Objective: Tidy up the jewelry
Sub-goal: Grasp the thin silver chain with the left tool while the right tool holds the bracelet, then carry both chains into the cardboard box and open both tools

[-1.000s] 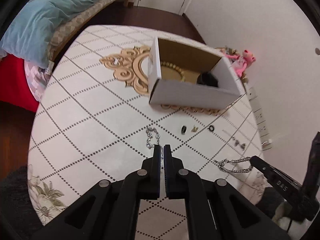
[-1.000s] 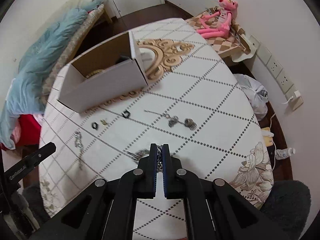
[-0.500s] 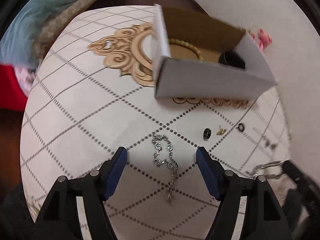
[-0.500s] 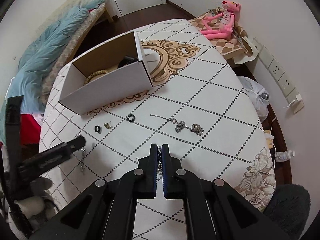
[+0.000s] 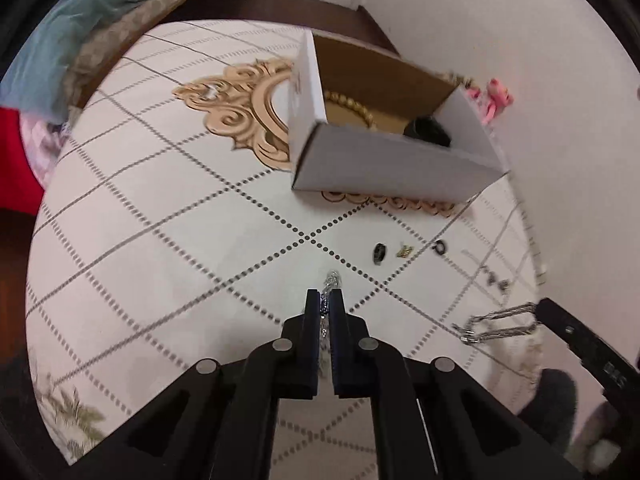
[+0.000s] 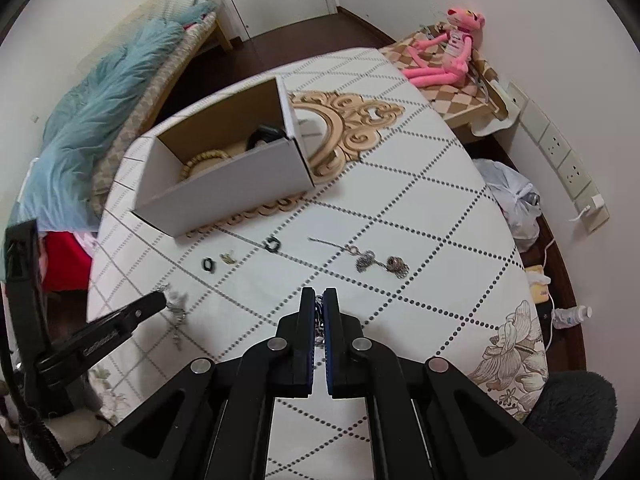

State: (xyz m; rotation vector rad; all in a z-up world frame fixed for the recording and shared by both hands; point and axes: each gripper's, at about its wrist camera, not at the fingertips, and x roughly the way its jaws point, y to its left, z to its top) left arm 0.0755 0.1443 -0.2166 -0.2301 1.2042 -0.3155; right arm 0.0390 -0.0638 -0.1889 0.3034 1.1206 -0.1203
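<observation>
Careful: your left gripper [image 5: 329,303] is clamped on a chain [image 5: 333,280] just above the table [image 5: 160,240], your right gripper [image 6: 319,300] on a bracelet [image 5: 500,322]. Either could slip free before reaching the box [image 6: 228,184], since each grip looks thin.

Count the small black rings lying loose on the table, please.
2. One black ring lies left of the small gold piece; the other ring lies right of it. More may hide inside the box.
</observation>
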